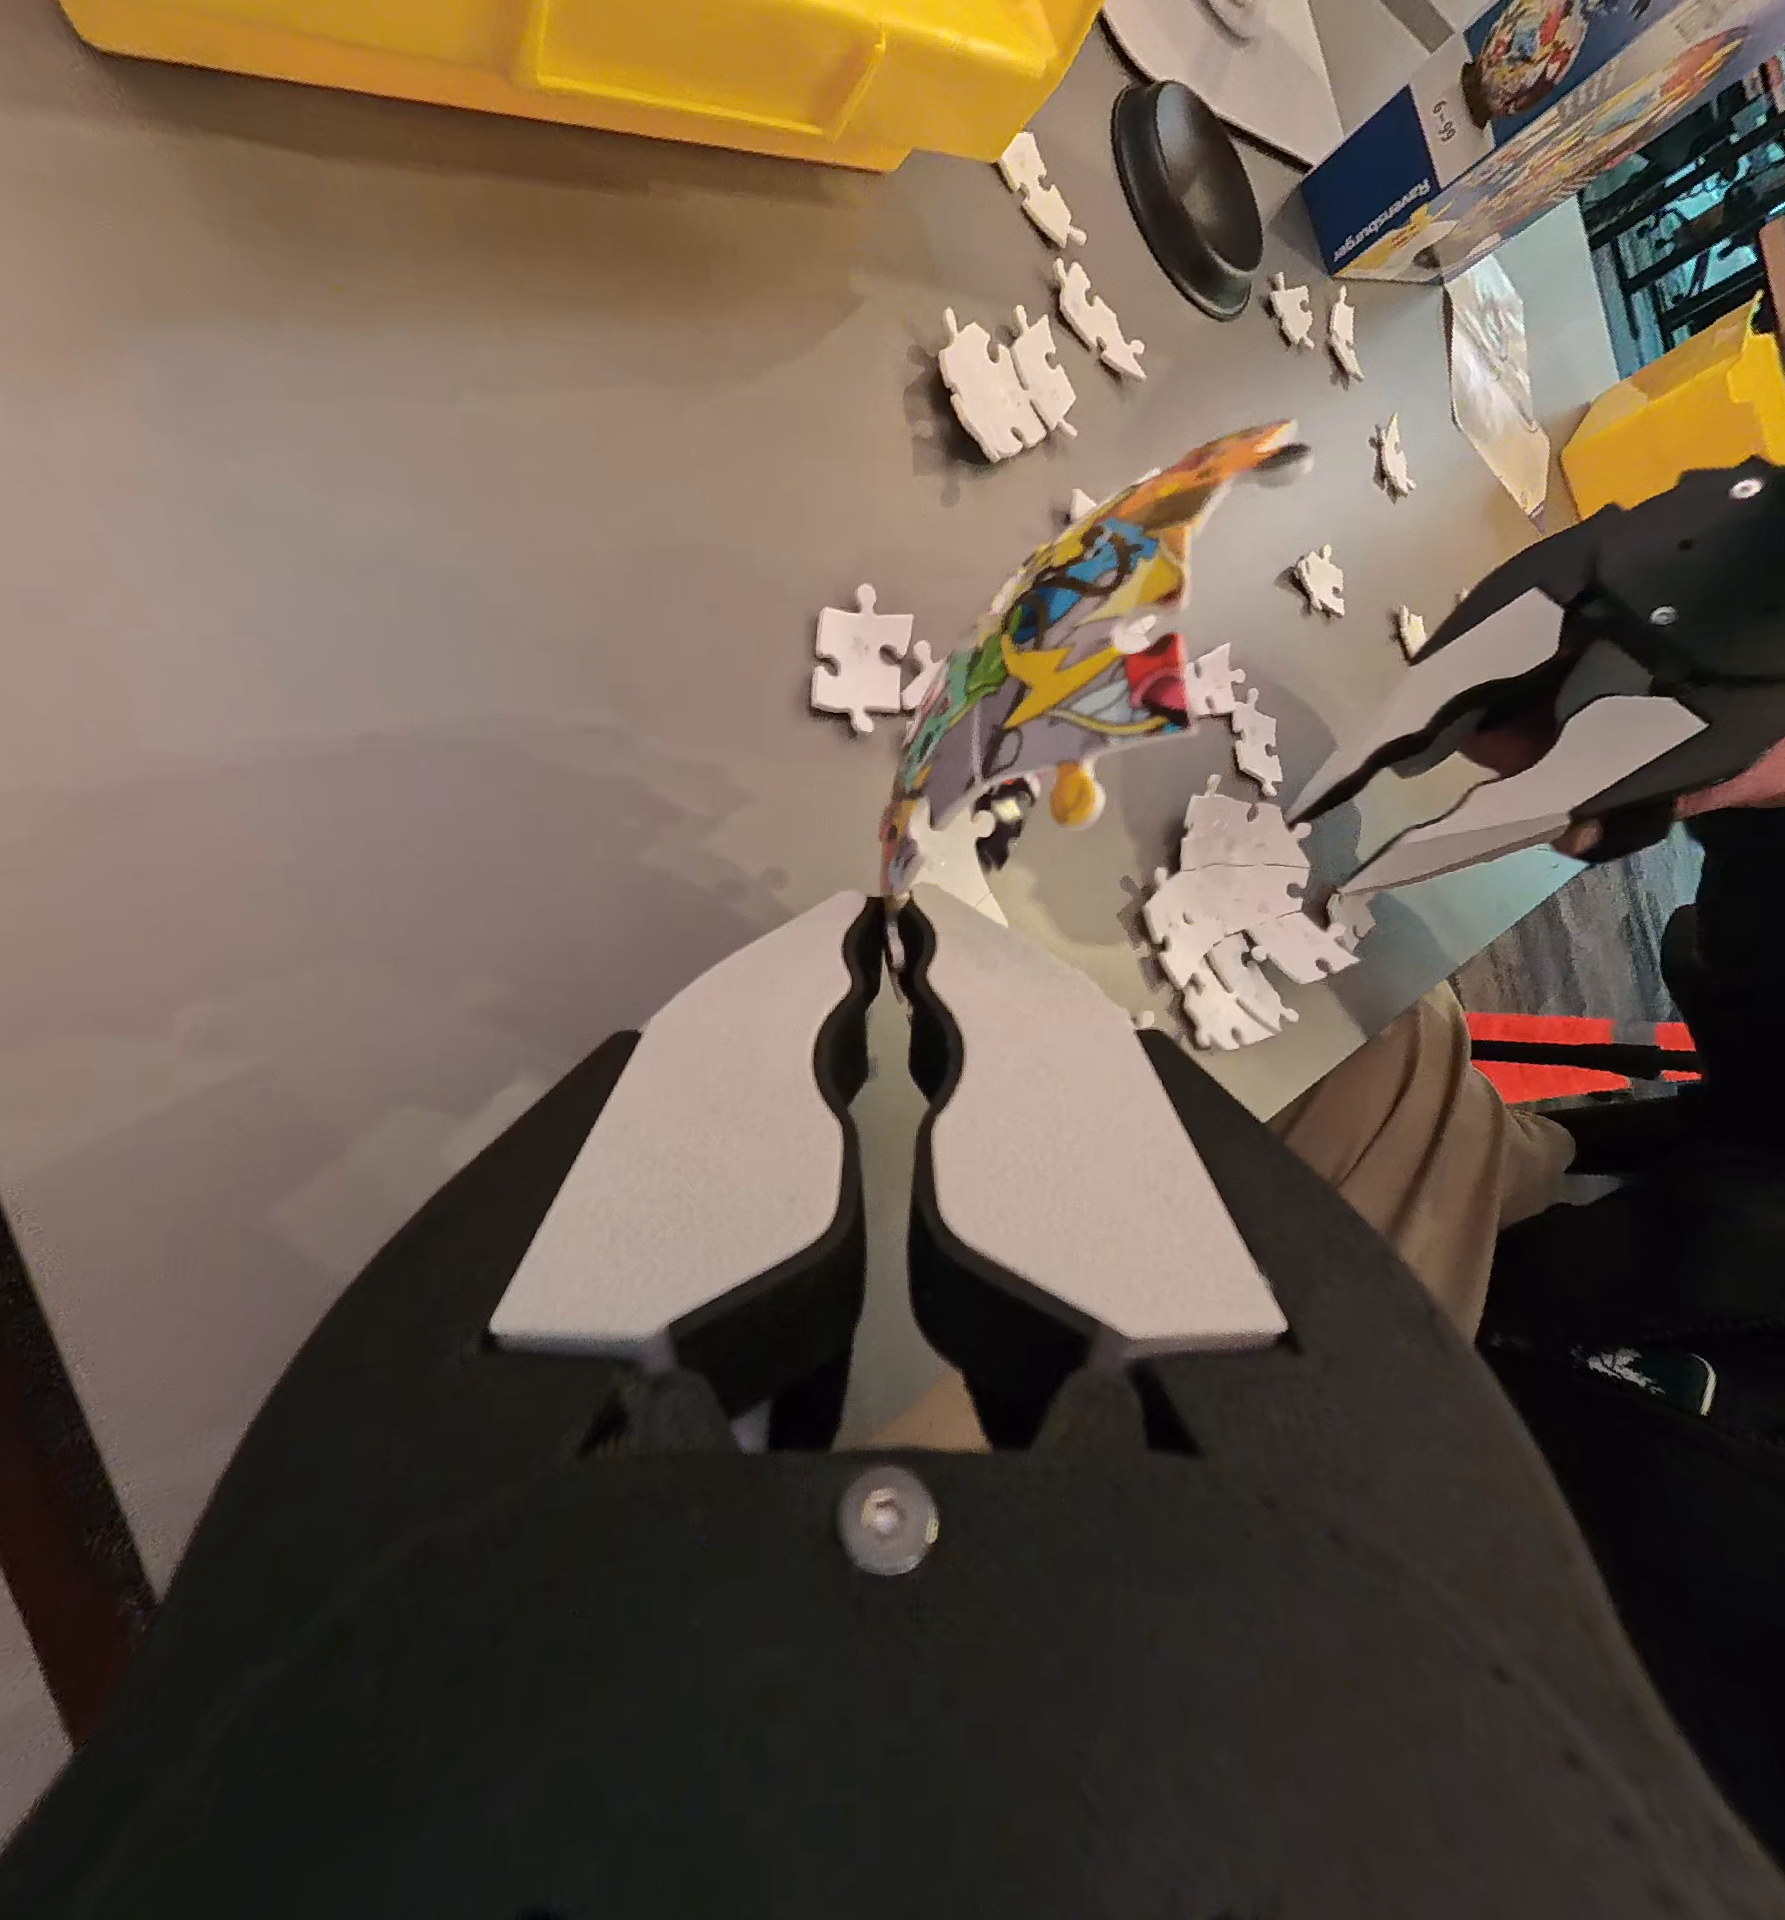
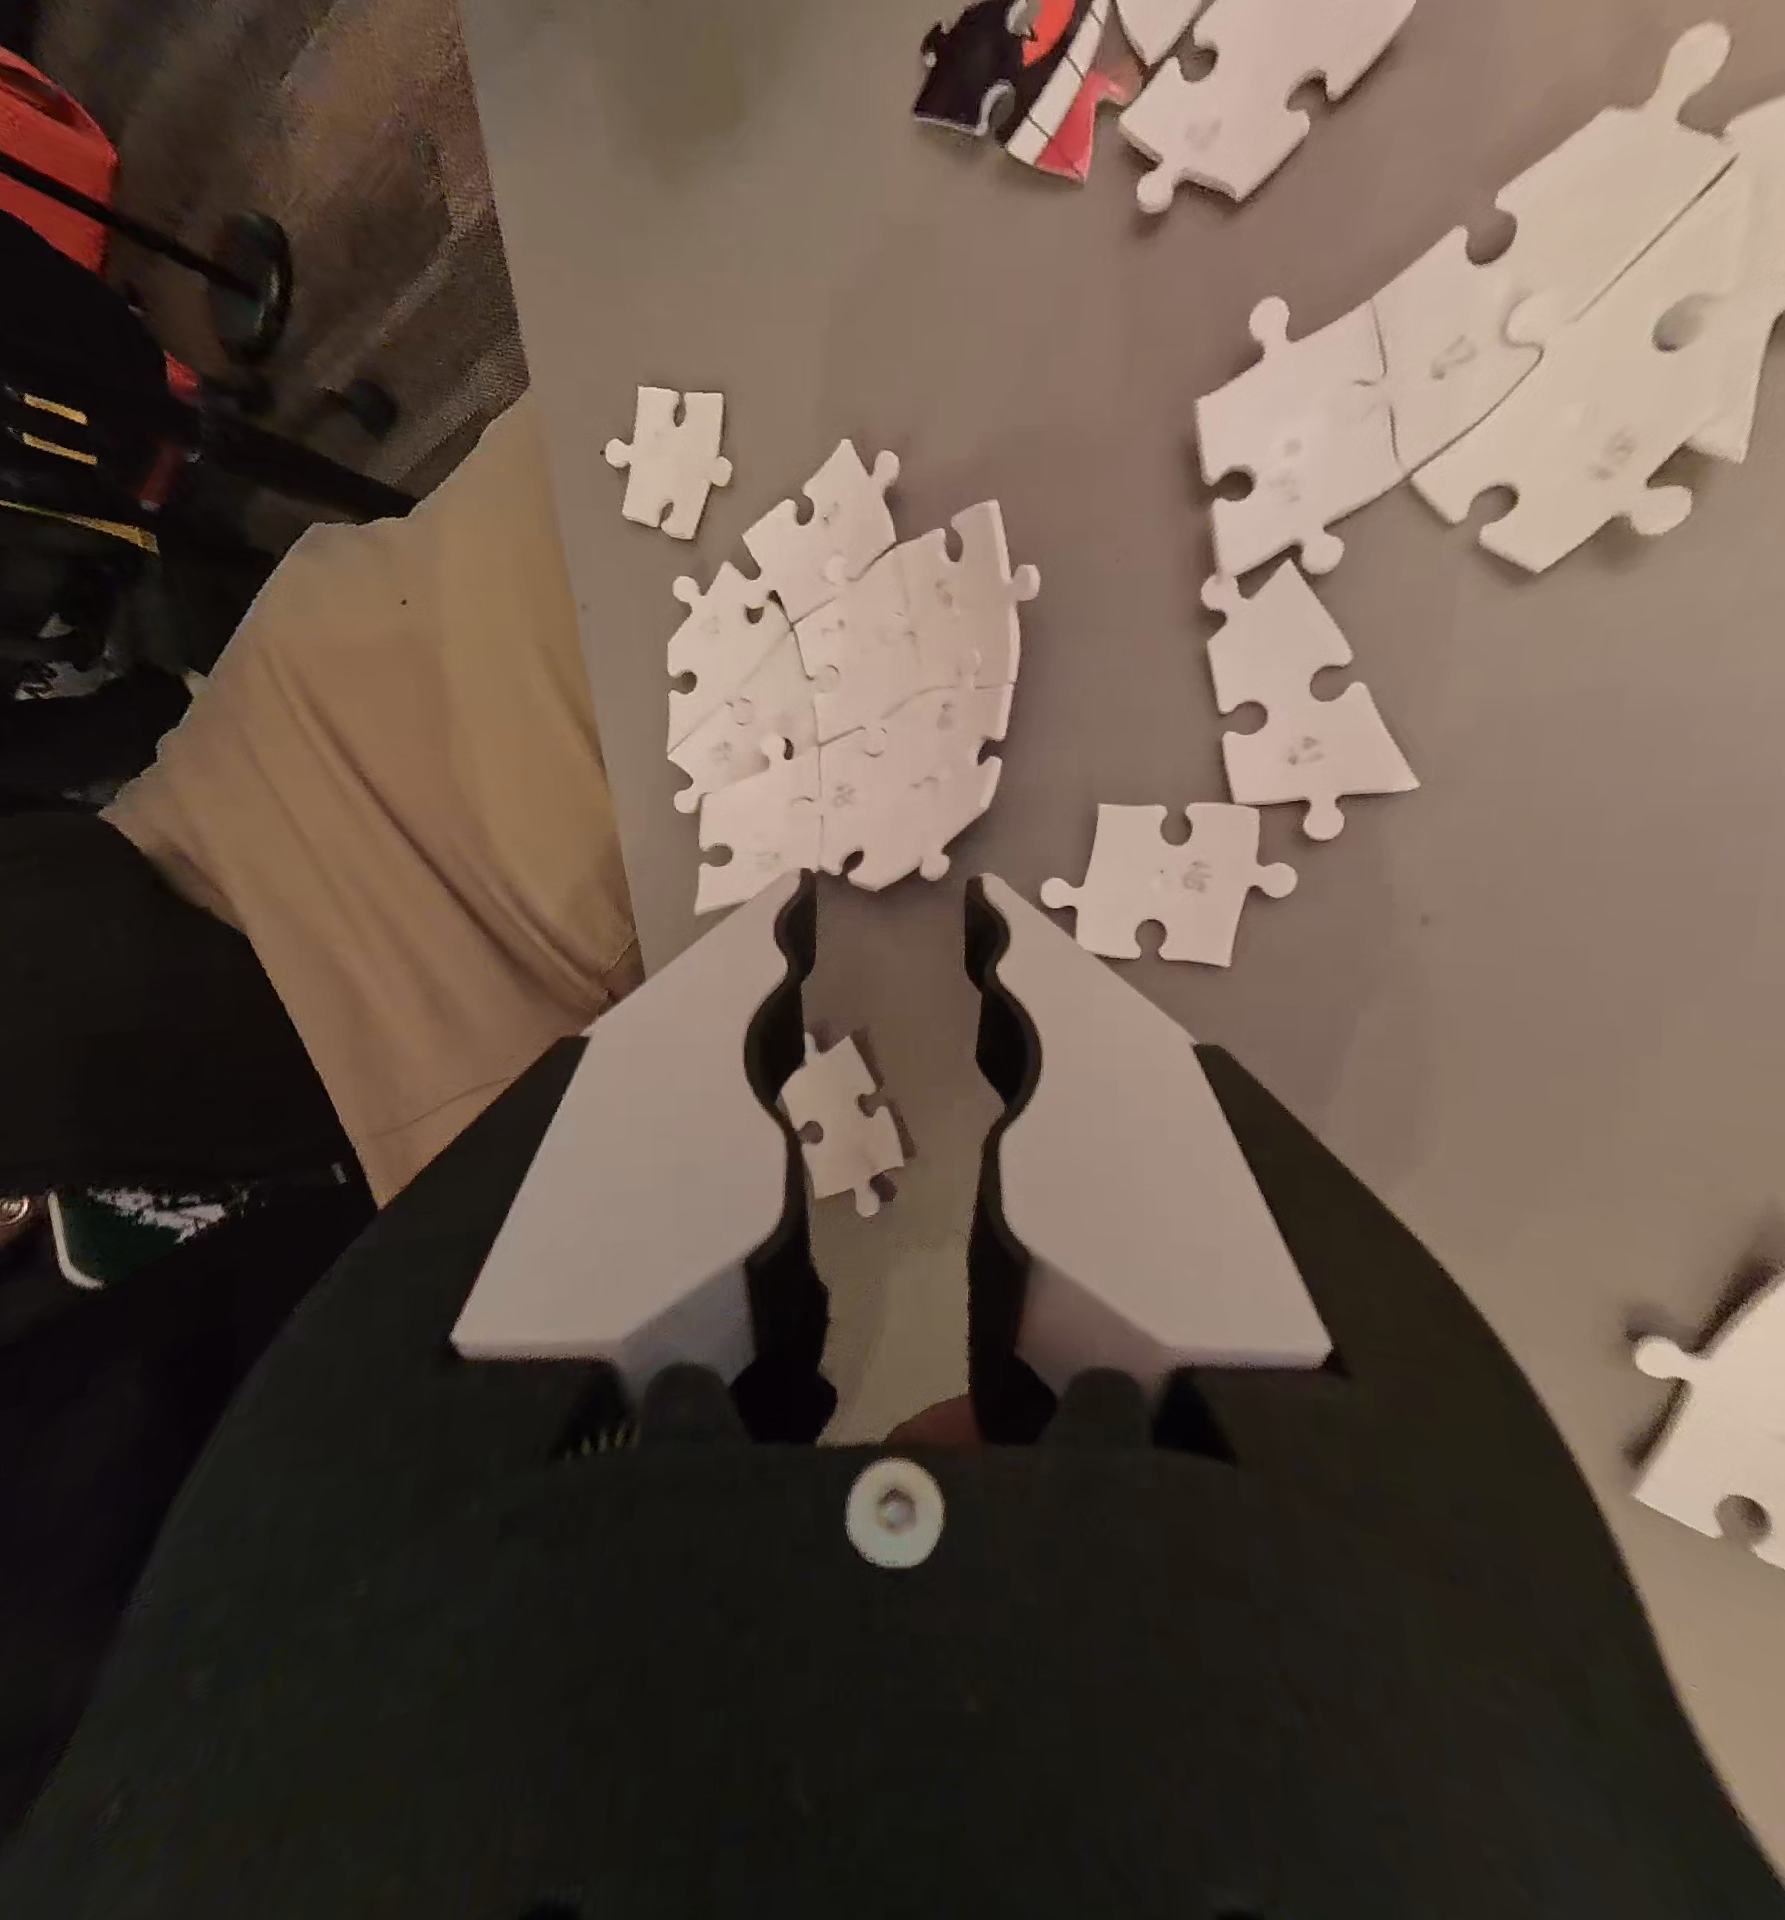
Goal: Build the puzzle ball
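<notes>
Left wrist view: left gripper (image 1: 893,935) clenched on the lower edge of the curved colourful shell section (image 1: 1059,665), which rises ahead of its tips off the grey table (image 1: 348,623). Judgement: keep the pinch firm and the shell steady so a piece can be pressed in. One black stand (image 1: 1189,197), one puzzle box (image 1: 1470,145) far ahead-right.

Right wrist view: right gripper (image 2: 893,899) released, tips apart just short of the joined white cluster (image 2: 846,707). One single piece (image 2: 846,1122) lies between its fingers; roughly five loose singles around, count uncertain.
</notes>
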Available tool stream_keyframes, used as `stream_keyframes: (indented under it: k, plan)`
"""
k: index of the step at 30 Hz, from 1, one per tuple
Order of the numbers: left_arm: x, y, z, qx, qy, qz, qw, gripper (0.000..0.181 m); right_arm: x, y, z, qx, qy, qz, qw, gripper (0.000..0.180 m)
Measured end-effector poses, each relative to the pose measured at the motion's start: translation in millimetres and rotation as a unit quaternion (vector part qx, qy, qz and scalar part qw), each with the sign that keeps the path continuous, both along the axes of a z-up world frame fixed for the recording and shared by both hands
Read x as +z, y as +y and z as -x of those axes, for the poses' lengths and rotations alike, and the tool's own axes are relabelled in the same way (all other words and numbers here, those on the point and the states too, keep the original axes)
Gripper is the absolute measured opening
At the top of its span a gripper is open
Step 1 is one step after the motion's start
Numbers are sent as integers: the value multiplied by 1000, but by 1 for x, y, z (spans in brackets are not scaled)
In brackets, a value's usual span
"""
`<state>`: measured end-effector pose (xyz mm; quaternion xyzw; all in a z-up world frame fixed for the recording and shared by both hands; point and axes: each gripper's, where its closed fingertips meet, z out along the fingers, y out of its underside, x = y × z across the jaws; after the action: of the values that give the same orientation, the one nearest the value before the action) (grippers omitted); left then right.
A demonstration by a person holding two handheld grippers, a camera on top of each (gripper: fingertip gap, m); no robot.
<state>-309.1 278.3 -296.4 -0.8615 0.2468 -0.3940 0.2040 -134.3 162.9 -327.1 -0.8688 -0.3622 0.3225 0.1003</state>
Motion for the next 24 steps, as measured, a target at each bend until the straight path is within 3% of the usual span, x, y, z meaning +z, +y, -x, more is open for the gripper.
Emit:
stream_keyframes:
  k: [5, 15, 24]
  plan:
    - [1, 0, -6, -7, 0, -1, 1000, 2, -5, -2, 9, -18, 38, 30, 999, 25]
    - [1, 1, -9, -11, 0, -2, 1000, 2, 2, 5, 10, -35, 76, 22, 996, 1]
    - [2, 0, -8, -12, 0, -3, 1000, 2, 9, 8, -3, -35, 96, 25, 995, 0]
